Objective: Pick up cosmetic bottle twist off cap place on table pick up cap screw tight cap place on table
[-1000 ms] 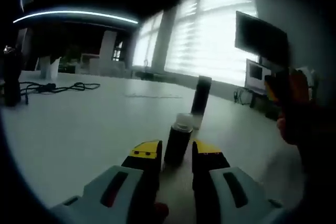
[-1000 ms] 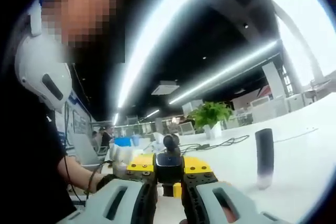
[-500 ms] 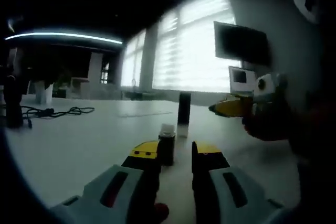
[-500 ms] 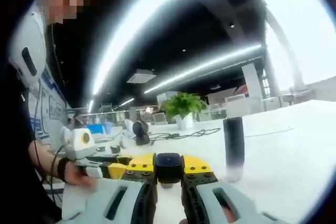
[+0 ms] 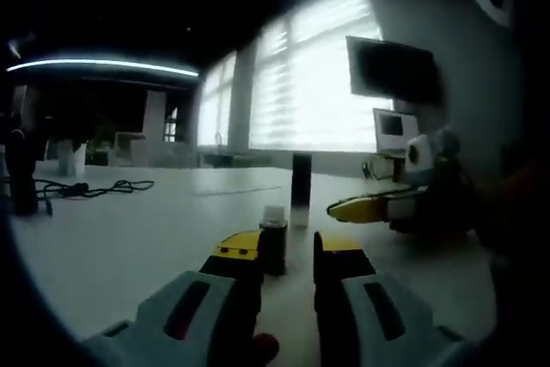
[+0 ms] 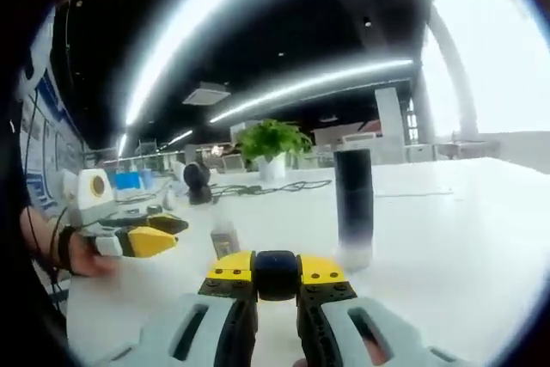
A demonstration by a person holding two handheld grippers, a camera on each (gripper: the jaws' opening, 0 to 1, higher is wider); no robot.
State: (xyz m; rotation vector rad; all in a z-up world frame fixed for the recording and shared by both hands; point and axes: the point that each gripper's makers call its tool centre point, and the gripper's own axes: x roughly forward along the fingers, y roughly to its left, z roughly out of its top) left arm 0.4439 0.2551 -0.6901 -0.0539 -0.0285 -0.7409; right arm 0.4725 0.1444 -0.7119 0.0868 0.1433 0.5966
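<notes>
A small dark cosmetic bottle [image 5: 273, 245] with a bare white neck stands uncapped on the white table [image 5: 129, 229]. It is just beyond the tips of my left gripper [image 5: 288, 251], which is open and holds nothing. My right gripper [image 6: 277, 266] is shut on the dark cap [image 6: 277, 276]. In the left gripper view the right gripper [image 5: 344, 210] reaches in from the right, low over the table. In the right gripper view the small bottle [image 6: 225, 240] stands ahead to the left, with the left gripper [image 6: 165, 233] beside it.
A tall dark cylinder bottle [image 5: 301, 188] [image 6: 354, 204] stands on the table behind the small one. Black cables [image 5: 94, 186] and a dark object [image 5: 21, 174] lie at the far left. A potted plant [image 6: 271, 142] stands at the back. A person's hand [image 6: 82, 255] holds the left gripper.
My left gripper has backed off the small bottle, which stands farther ahead now. My right gripper has swung down with the cap and come in low beside the bottle.
</notes>
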